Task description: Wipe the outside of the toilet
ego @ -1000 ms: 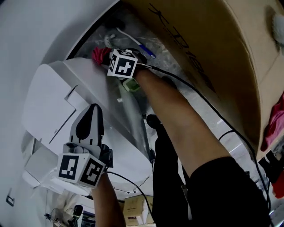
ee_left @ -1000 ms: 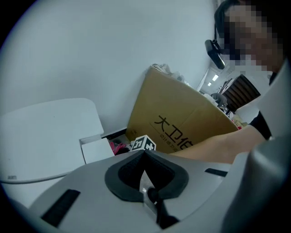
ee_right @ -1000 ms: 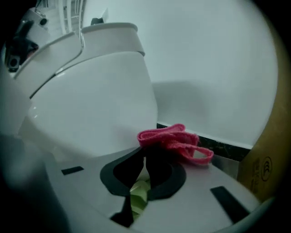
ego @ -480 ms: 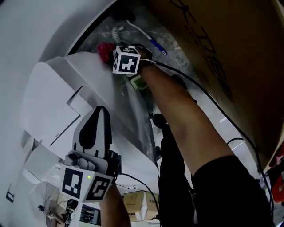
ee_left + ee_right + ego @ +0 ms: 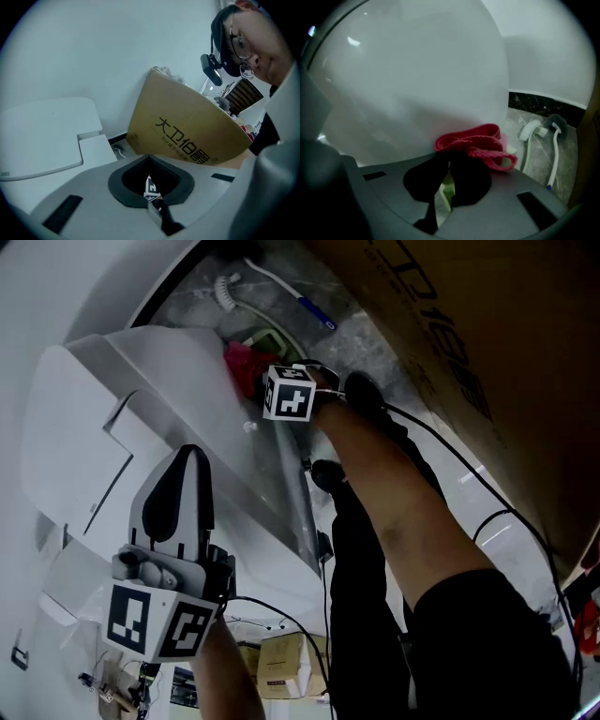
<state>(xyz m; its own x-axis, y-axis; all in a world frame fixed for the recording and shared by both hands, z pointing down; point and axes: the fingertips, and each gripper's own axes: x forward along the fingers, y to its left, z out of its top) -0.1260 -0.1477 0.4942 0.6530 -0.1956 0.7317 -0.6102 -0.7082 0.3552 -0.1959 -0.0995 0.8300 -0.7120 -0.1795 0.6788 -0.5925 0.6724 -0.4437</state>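
The white toilet (image 5: 112, 418) fills the left of the head view; its curved outer side (image 5: 417, 84) fills the right gripper view. My right gripper (image 5: 258, 381) is shut on a red cloth (image 5: 246, 367) and presses it against that side, low down near the floor. In the right gripper view the red cloth (image 5: 476, 140) bunches over the tips of the right gripper (image 5: 450, 157). My left gripper (image 5: 194, 454) hangs above the toilet's top, jaws together and holding nothing. In its own view the left gripper (image 5: 149, 158) points over the toilet's lid (image 5: 47, 136).
A big brown cardboard box (image 5: 487, 352) leans close on the right, also seen as the box (image 5: 187, 136). A white toilet brush (image 5: 272, 287) lies on the marbled floor behind the toilet. Black cables trail along my right arm. Small cartons (image 5: 281, 676) sit below.
My right gripper has slid the red cloth along the toilet's side, down and to the right in the head view. The left gripper has hardly moved.
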